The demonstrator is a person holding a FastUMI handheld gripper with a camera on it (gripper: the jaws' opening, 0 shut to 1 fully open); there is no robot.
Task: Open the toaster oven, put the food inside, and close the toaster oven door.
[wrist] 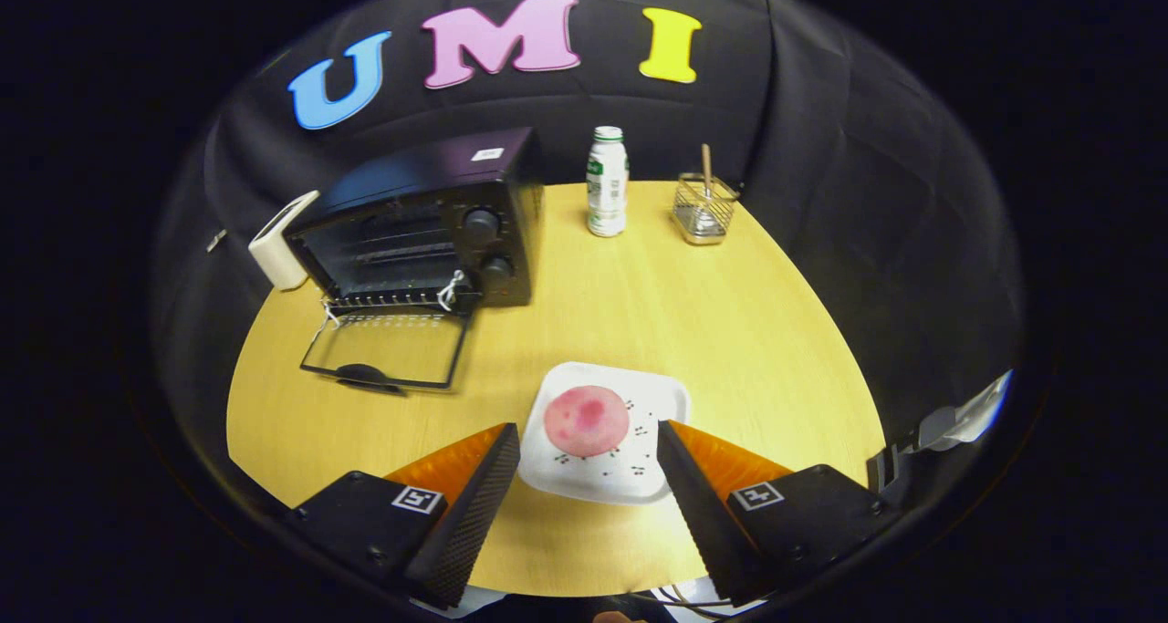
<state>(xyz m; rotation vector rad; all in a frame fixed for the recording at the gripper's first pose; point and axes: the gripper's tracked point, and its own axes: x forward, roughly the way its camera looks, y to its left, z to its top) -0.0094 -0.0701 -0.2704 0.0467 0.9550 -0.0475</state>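
Gripper view is showing the fingers [589,441] spreading wide above the tabletop [730,322], gripping nothing. Between their tips a white plate [630,477] is lying, carrying a round pink piece of food [586,420]. Well beyond, to the left, the toaster oven [429,222] is sitting with its glass door [388,349] lying open, flat on the wood. A white bottle [607,182] and a wire basket [704,208] are standing near the back edge.
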